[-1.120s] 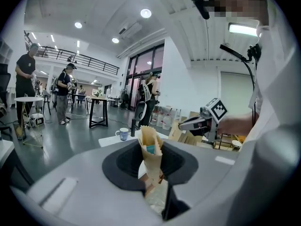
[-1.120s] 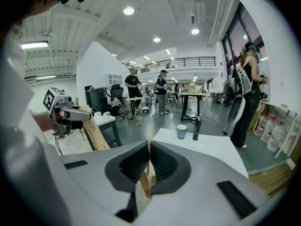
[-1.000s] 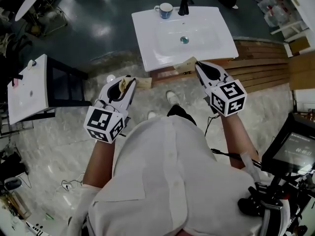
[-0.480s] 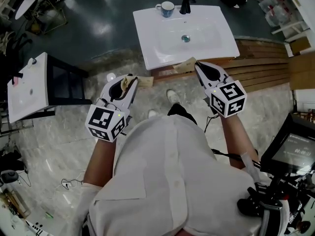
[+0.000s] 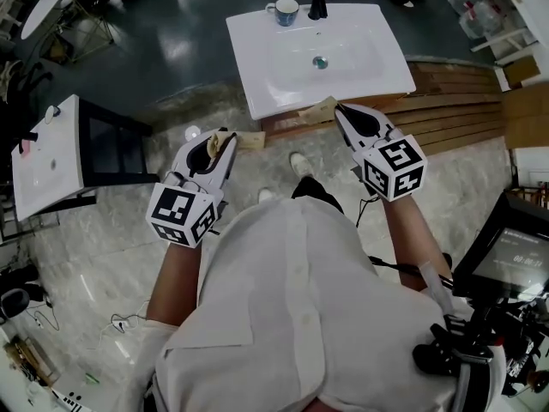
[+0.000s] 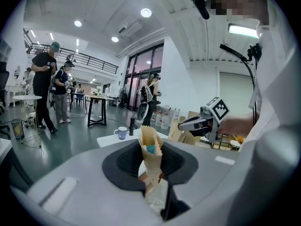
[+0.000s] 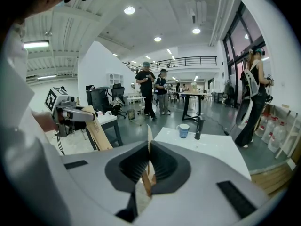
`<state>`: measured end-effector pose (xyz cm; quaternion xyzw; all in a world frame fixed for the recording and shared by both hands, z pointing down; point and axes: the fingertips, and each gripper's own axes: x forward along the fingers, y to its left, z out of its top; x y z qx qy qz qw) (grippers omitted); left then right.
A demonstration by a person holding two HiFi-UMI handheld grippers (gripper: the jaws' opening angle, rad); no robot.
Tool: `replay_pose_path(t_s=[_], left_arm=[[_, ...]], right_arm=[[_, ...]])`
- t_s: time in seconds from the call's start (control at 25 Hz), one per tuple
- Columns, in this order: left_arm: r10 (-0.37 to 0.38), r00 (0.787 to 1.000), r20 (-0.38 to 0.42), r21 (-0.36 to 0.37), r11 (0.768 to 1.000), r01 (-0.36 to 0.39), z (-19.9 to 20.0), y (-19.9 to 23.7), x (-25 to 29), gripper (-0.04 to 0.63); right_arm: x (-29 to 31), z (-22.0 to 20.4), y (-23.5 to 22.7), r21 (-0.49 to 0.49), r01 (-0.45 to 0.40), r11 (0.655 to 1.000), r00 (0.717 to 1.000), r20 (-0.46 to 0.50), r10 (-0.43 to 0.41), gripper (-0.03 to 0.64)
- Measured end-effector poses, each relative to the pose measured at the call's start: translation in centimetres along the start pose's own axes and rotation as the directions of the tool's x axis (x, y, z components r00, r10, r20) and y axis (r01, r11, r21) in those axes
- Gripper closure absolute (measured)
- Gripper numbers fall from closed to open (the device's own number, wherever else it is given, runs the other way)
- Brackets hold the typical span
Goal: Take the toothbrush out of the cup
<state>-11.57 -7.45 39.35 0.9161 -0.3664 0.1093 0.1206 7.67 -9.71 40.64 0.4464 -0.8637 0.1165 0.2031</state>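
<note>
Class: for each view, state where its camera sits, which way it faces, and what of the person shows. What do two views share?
Head view: on the person's head, facing steeply down at the washbasin; shirt, left claw and right claw show.
Left gripper view: on the left claw, looking along jaws shut on a paper sleeve; shirt and right hand show.
Right gripper view: on the right claw, along jaws shut on a paper strip; left hand shows.
Both gripper views face the cup.

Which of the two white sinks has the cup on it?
The sink straight ahead: the cup stands on its far edge beside the black tap. The sink at the left has none.
</note>
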Motion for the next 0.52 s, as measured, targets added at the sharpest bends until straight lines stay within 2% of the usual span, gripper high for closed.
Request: replay_pose_path(t_s=[0.52], left_arm=[[0.007,1.000,-0.001,0.011,1.000,-0.007,0.20,0.03,0.29,0.520]], right_arm=[[0.34,-0.28,0.07,0.001,-0.014,1.000,1.000,0.011,0.014,0.609]])
